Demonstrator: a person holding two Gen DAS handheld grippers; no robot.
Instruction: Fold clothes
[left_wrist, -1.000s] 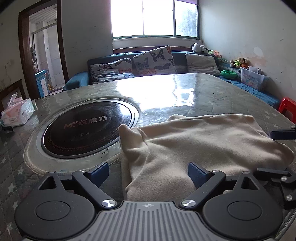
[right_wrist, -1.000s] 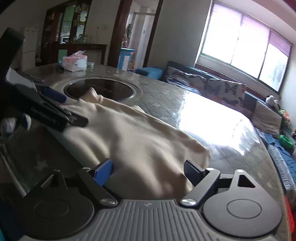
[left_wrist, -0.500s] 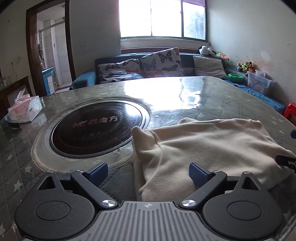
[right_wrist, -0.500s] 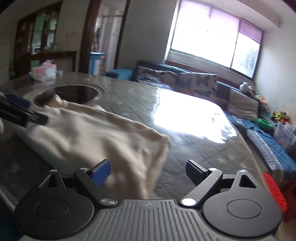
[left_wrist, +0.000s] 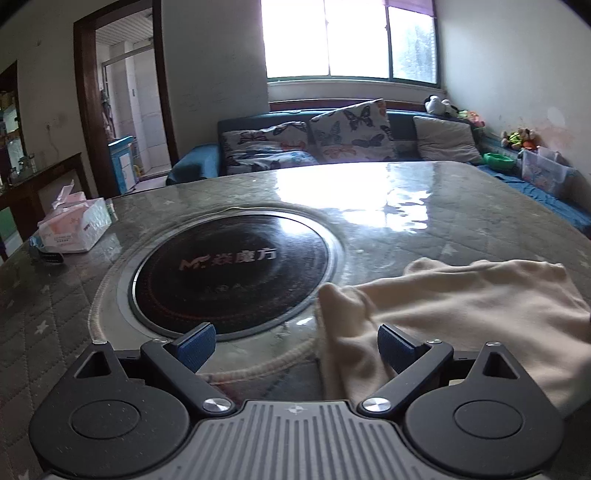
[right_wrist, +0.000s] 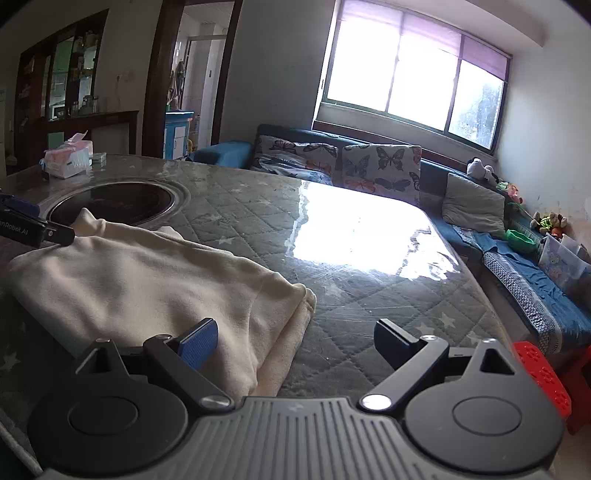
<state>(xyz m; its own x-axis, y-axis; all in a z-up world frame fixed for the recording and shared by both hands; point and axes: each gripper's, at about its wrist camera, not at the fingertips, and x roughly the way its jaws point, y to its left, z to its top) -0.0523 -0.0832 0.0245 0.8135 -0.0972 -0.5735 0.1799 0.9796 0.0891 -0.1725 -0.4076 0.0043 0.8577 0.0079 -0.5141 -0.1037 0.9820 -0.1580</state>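
A cream garment (left_wrist: 461, 306) lies folded on the quilted table, to the right of the round black cooktop. My left gripper (left_wrist: 295, 347) is open and empty, just in front of the garment's left corner. In the right wrist view the garment (right_wrist: 147, 280) lies at the left, with its folded edge toward the middle. My right gripper (right_wrist: 291, 341) is open and empty over that right edge. The tip of the left gripper (right_wrist: 33, 229) shows at the far left, beside the garment.
A round black induction cooktop (left_wrist: 232, 266) is set into the table (left_wrist: 424, 206). A tissue box (left_wrist: 72, 225) stands at the far left corner. A sofa with cushions (left_wrist: 332, 136) runs behind the table. A red stool (right_wrist: 543, 376) stands at the right.
Both grippers have pulled back from the garment and swung outward, the left one to the left and the right one to the right. The garment stays folded on the table.
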